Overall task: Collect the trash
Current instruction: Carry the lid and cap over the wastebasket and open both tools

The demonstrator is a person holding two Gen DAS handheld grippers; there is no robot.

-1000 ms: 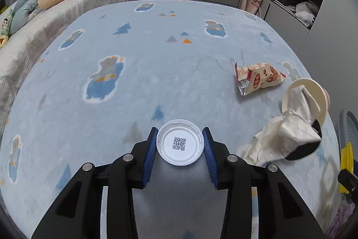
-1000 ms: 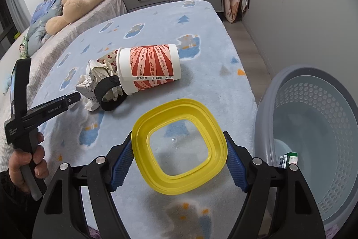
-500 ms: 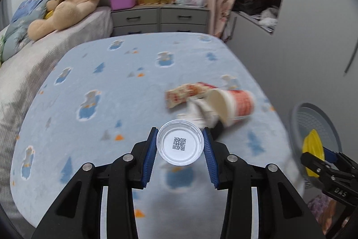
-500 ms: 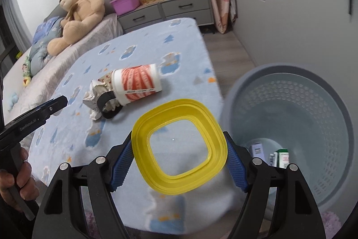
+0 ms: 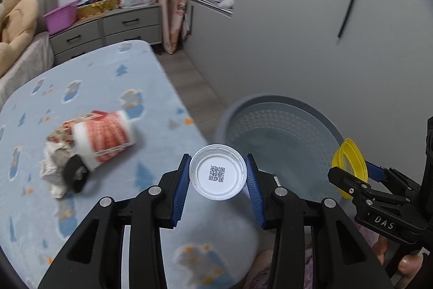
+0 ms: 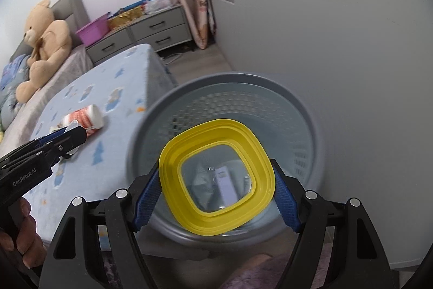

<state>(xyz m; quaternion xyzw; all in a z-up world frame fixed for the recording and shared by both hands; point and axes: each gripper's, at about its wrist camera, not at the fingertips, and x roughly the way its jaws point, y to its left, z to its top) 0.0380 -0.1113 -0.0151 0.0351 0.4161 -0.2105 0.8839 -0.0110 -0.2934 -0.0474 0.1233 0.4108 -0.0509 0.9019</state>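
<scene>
White lid (image 5: 217,172) between left jaws

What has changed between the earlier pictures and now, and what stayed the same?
Both grippers swung from over the bed toward the grey basket. The right gripper now holds the yellow lid above it; the left gripper is near its rim. Unchanged: both grips, the white cap included, and the red cup lying on the bed.

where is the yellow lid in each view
Left wrist view: the yellow lid is at the far right edge, seen edge-on in the right tongs, in front of the grey basket.
Right wrist view: the yellow lid fills the lower centre, clamped between the blue pads, over the basket's mouth.
Shared landmark: the red and white cup lying on the blue blanket.
</scene>
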